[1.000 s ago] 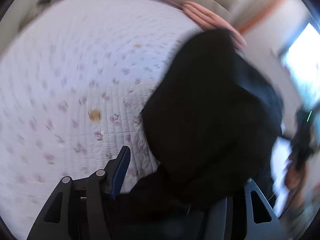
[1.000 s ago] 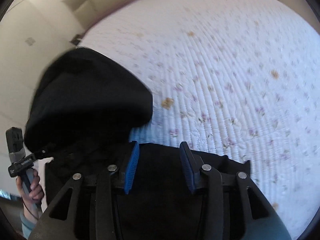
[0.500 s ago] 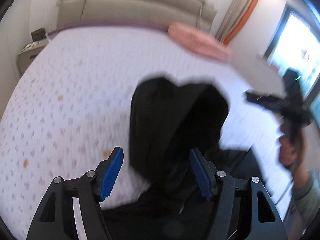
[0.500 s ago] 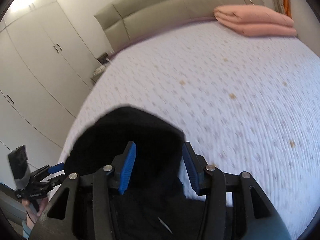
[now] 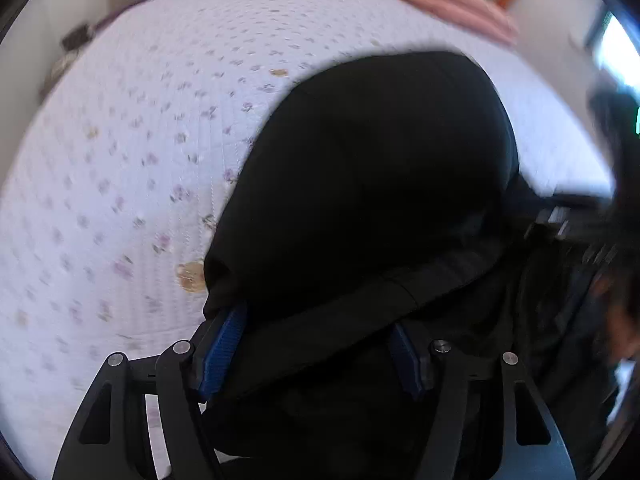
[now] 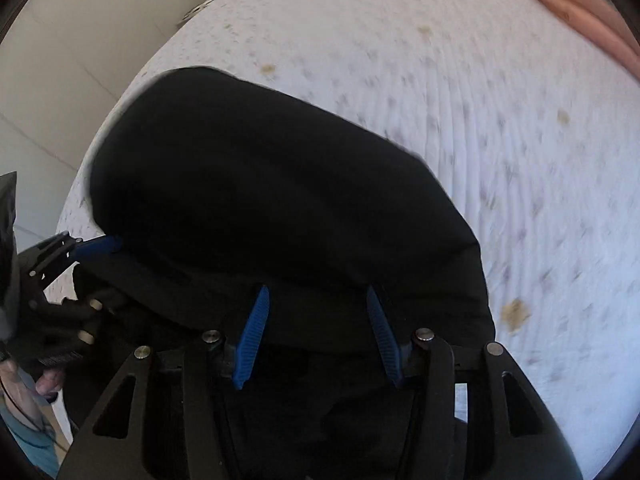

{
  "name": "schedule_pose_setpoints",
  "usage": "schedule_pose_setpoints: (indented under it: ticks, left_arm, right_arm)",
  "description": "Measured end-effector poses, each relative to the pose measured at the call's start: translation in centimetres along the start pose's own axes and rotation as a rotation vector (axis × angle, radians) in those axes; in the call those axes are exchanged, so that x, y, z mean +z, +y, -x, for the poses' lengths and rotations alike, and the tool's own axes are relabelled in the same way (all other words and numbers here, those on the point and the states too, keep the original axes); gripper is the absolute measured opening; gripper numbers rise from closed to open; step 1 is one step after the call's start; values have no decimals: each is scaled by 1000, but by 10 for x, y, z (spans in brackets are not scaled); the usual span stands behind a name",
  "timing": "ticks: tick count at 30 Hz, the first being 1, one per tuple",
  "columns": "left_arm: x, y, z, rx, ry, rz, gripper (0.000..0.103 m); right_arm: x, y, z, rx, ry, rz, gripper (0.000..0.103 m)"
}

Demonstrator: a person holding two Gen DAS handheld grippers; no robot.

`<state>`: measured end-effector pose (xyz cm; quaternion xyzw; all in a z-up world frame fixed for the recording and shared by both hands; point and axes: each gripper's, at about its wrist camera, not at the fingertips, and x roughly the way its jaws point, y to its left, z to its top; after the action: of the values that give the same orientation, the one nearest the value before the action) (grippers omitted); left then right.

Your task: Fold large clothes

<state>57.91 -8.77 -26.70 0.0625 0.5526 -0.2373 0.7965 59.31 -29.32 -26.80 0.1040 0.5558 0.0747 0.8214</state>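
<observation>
Both grippers have dropped back toward the bed [image 5: 120, 152] since half a second ago. Left gripper [image 5: 312, 344]: fingers spread wide, black garment [image 5: 372, 184] draped between them. Right gripper [image 6: 316, 332]: fingers also apart, the same cloth bulging over them. Garment sits at the bed's near edge; pink blanket [image 6: 580, 12] far right.

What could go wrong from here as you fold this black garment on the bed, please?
1. The black garment bulges over both grippers and hides their fingertips, so a pinch may catch too many layers or miss the edge.
2. The left gripper and right gripper work close together at the same fabric and could collide.
3. Fabric bunched near the bed edge may slide off.
</observation>
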Motion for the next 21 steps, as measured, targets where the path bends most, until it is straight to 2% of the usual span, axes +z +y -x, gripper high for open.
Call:
schedule_pose_setpoints:
  ticks: [2, 4, 6, 8, 10, 13, 14, 15, 16, 19, 21]
  left_arm:
    - [1, 7, -6, -25, -18, 29, 71]
    - [0, 7, -6, -26, -43, 26, 71]
    - [-2, 5, 8, -28, -71, 7, 71]
    - [-4, 8, 27, -65, -100, 10, 71]
    - [-5, 18, 54, -157, -160, 40, 71]
    - [-1, 40, 83, -308, -222, 115, 73]
    - [3, 50, 86, -348, -233, 152, 75]
    - [5, 57, 85, -366, -234, 184, 76]
    - [8, 65, 80, -366, -226, 217, 76]
    - [14, 78, 52, -314, -175, 289, 75]
    - [15, 83, 36, -331, -140, 318, 75]
  right_arm:
    - [-8, -5, -1, 25, -65, -31, 52]
    - [-14, -5, -2, 11, -91, -32, 52]
    - [-15, -5, 7, 8, -91, -24, 52]
    - [-15, -11, 25, 40, -104, -42, 52]
    - [-15, -20, 47, 79, -149, -61, 54]
    - [-14, -39, 83, 114, -222, -77, 66]
    - [-13, -45, 91, 117, -242, -77, 74]
    - [-13, -52, 95, 113, -256, -83, 80]
    - [-11, -58, 97, 106, -259, -97, 82]
    - [-10, -72, 90, 122, -226, -153, 83]
    - [-7, -83, 73, 119, -189, -184, 83]
